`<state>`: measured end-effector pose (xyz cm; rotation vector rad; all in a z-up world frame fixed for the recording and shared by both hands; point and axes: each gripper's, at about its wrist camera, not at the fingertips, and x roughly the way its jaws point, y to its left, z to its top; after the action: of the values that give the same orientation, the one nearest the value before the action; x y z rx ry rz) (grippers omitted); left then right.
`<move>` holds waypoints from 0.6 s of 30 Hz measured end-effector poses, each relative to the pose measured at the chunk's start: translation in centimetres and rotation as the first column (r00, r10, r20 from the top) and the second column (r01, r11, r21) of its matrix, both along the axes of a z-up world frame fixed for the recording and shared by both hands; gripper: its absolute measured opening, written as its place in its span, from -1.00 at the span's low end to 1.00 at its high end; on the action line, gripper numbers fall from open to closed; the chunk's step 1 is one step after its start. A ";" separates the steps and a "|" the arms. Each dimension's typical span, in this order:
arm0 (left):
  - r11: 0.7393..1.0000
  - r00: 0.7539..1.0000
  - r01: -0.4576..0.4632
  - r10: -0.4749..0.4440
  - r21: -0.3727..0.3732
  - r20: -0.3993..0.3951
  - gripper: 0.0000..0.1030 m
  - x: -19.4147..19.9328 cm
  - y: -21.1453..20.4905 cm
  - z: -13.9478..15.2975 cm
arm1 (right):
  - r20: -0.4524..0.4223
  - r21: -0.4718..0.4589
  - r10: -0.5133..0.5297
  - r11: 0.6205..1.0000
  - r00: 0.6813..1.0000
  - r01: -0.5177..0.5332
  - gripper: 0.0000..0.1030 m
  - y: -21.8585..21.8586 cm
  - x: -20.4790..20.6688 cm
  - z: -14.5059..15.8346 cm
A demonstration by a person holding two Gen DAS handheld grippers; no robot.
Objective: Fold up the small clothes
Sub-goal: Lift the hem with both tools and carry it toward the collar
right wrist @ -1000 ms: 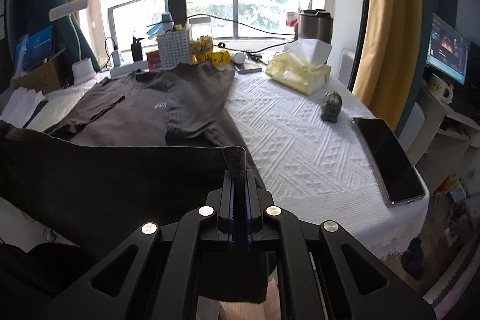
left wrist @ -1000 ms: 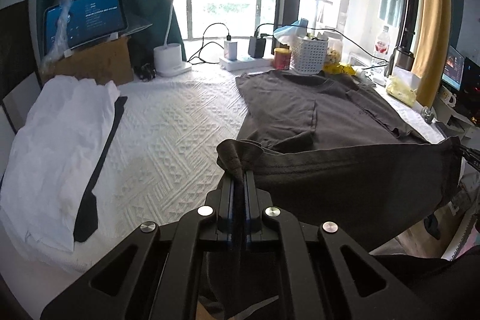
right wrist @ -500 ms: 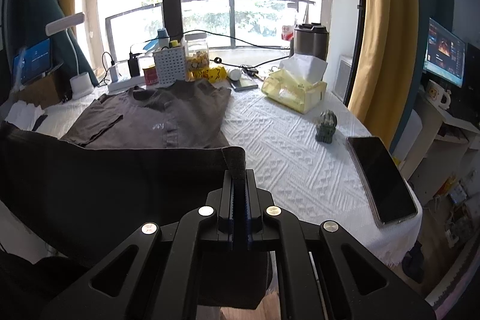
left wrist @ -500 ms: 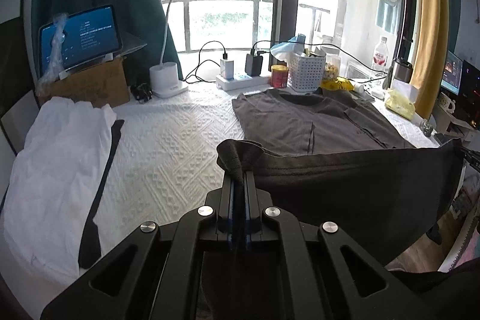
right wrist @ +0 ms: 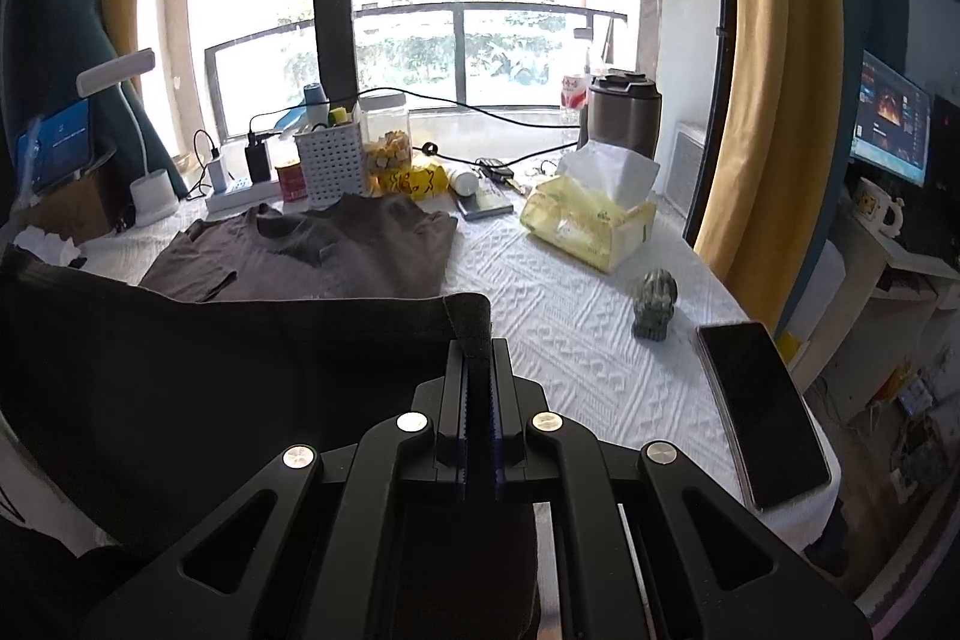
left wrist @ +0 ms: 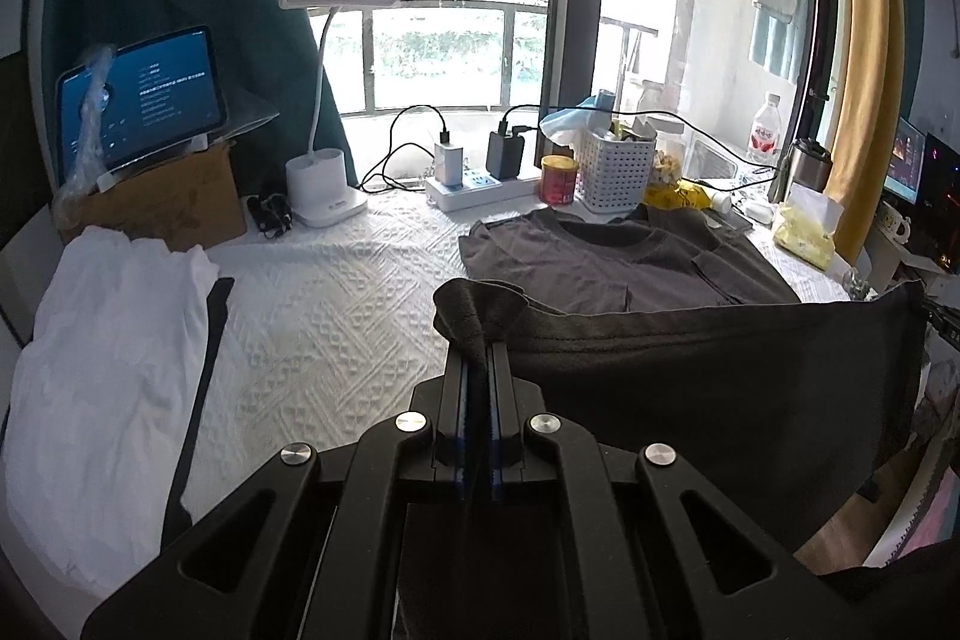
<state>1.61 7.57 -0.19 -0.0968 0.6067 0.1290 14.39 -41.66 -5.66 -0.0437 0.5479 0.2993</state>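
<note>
A white quilted surface by a sunlit window is seen from the left wrist, where the left gripper is clamped shut on one hem corner of a dark T-shirt. The hem is stretched away rightwards, its collar end lying flat ahead near a white basket. From the right wrist, the right gripper is pinched shut on the opposite corner, the hem running leftwards. A phone lies just to the right. The collar lies straight ahead of both pairs of fingers.
</note>
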 end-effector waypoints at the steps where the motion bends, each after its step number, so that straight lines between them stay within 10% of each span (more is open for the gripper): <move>1: 1.000 1.000 0.001 -0.001 0.000 0.001 -0.92 0.3 0.0 0.1 | 0.000 0.001 -0.001 1.000 1.000 0.001 -0.87 0.1 0.3 0.1; 18: 1.000 1.000 -0.005 0.005 0.010 0.013 -0.92 4.6 1.0 1.3 | 0.017 0.004 0.019 1.000 1.000 -0.019 -0.87 1.4 5.3 1.9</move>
<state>6.17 8.58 1.08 -0.0892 0.5928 0.1366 19.66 -40.21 -3.78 -0.0470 0.5304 0.3180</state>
